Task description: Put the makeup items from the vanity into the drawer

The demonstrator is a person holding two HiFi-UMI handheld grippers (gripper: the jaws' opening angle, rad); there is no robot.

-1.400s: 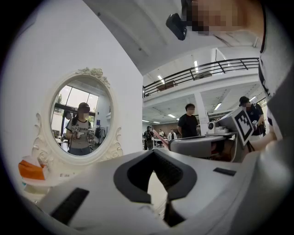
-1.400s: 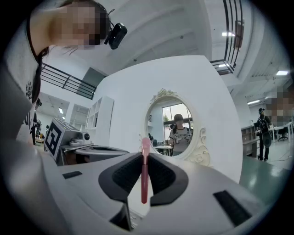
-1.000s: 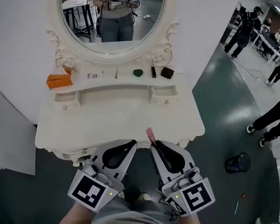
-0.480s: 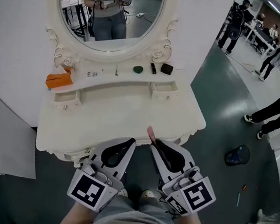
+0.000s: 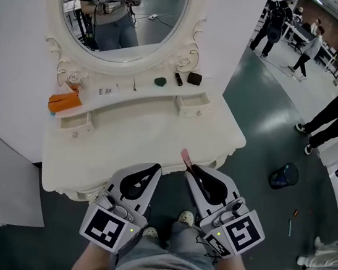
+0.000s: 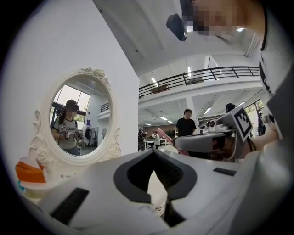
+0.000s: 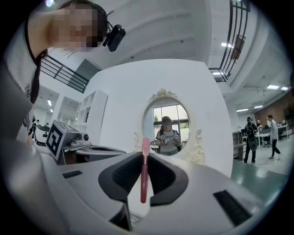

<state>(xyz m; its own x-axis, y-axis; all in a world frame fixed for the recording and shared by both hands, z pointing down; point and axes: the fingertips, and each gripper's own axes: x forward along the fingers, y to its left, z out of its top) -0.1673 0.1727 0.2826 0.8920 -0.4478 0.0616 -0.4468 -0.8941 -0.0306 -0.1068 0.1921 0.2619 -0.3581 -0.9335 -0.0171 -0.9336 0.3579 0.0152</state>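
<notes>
Jaws of right gripper [image 7: 144,155] pinching pink makeup stick [image 7: 144,176], tip protruding

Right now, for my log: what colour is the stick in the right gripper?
Pink stick, clearest in the right gripper view.

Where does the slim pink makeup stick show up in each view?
Head view: the slim pink makeup stick pokes out of the right gripper, over the white vanity's front edge.
Left gripper view: right of centre, slanting behind that gripper.
Right gripper view: centre, upright, clamped between the jaws.
Shared landmark: the oval white-framed mirror.
</notes>
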